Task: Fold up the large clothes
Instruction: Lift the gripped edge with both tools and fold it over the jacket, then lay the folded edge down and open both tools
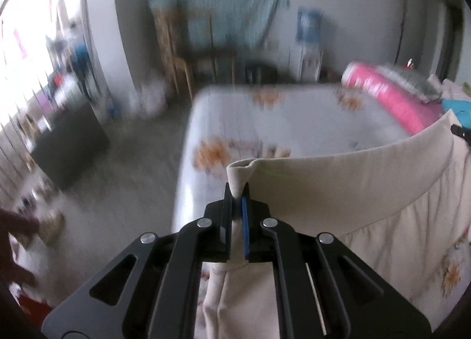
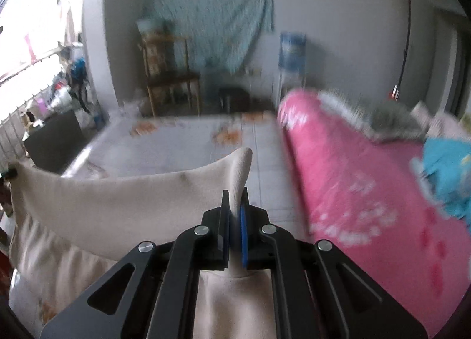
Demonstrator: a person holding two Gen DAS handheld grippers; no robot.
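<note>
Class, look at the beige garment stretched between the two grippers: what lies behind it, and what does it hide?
Behind the beige garment lies the bed with its orange-flowered sheet, and a pink quilt along one side. The bed's near part is covered by the cloth.

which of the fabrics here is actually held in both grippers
The beige garment: its top edge is pinched in the left gripper and right gripper, stretched between them. The pink quilt and teal cloth lie untouched.
</note>
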